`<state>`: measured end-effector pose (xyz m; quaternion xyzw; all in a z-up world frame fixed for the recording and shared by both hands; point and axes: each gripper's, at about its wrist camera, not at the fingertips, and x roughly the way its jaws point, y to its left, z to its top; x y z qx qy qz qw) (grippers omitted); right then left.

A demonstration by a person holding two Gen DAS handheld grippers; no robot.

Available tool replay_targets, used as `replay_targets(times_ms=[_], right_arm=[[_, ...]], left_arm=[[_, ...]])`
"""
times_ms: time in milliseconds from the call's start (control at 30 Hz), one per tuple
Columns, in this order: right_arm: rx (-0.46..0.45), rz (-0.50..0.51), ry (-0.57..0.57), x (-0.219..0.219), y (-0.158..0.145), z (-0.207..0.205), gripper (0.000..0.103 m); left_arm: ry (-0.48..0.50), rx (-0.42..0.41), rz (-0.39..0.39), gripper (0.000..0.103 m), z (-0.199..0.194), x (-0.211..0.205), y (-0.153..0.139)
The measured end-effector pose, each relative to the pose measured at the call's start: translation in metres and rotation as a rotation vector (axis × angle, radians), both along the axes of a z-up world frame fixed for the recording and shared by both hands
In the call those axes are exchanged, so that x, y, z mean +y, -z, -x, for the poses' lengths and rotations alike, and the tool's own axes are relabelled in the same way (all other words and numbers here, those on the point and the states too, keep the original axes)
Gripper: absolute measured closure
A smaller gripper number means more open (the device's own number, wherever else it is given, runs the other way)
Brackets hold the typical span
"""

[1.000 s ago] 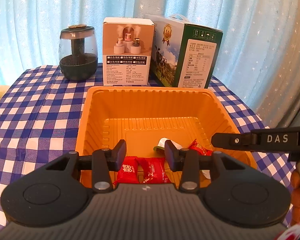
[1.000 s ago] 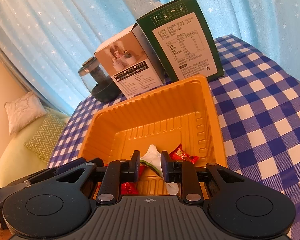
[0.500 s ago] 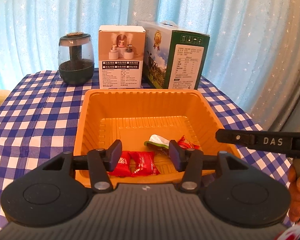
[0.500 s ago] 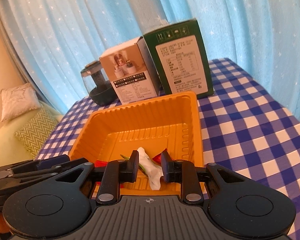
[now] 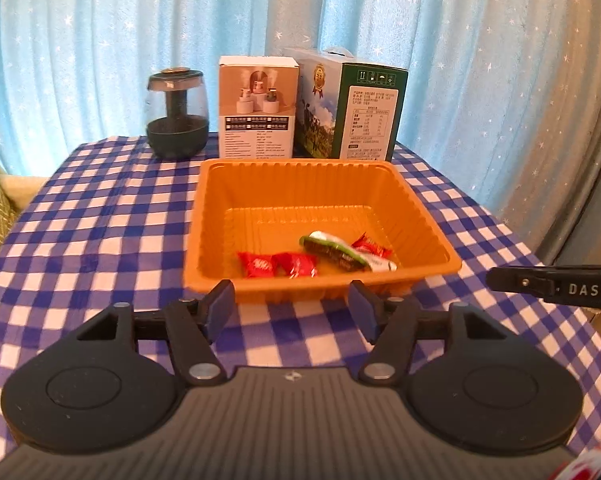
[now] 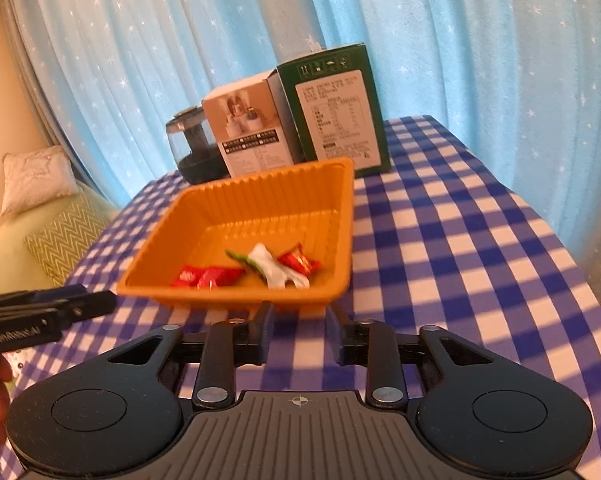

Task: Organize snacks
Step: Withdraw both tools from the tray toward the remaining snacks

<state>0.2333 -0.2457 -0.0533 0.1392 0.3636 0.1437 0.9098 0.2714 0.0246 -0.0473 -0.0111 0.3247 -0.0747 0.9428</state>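
An orange plastic tray [image 5: 212, 216] [image 6: 340, 208] sits mid-table on the blue checked cloth. In it lie two red candy wrappers side by side [image 5: 278, 265] [image 6: 204, 276], a green-and-white snack packet [image 5: 346, 256] [image 6: 274, 268] and another red candy [image 5: 370, 246] [image 6: 300, 262]. My left gripper [image 5: 294, 310] is open and empty, in front of the tray's near wall. My right gripper [image 6: 300, 334] is open and empty, also just short of the tray; it shows in the left wrist view [image 5: 548, 284] at the right.
A dark glass jar [image 5: 177, 114], a white product box [image 5: 258, 108] and a green carton [image 5: 350, 104] stand behind the tray. Blue starred curtains hang behind. A green sofa with cushions [image 6: 48, 216] lies left of the table.
Both grippers have pulled back from over the tray toward the table's near side. The snacks stay in the tray. The left jaws have opened wider.
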Motion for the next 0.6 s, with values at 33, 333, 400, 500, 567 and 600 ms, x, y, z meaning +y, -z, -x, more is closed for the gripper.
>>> replay_targets(times_ms=[33,333,400,500,567,600], right_arm=[[-0.001,0.004,0.005,-0.002,0.001,0.007,0.063],[0.063,0.009,0.040,-0.011,0.021,0.060,0.052],[0.080,0.007,0.044,-0.011,0.026,0.068,0.051],[0.103,0.008,0.049,-0.010,0.032,0.080,0.051],[0.115,0.009,0.049,-0.007,0.035,0.085,0.051],[0.120,0.010,0.047,-0.006,0.036,0.087,0.051]], left_arm=[[-0.004,-0.001,-0.005,0.040,0.006,0.002,0.000],[-0.044,0.030,-0.017,0.036,0.060,0.022,0.012],[-0.056,0.041,-0.017,0.035,0.072,0.028,0.017],[-0.080,0.070,-0.011,0.034,0.087,0.036,0.026],[-0.084,0.093,-0.005,0.034,0.095,0.039,0.034],[-0.081,0.103,-0.003,0.034,0.100,0.039,0.038]])
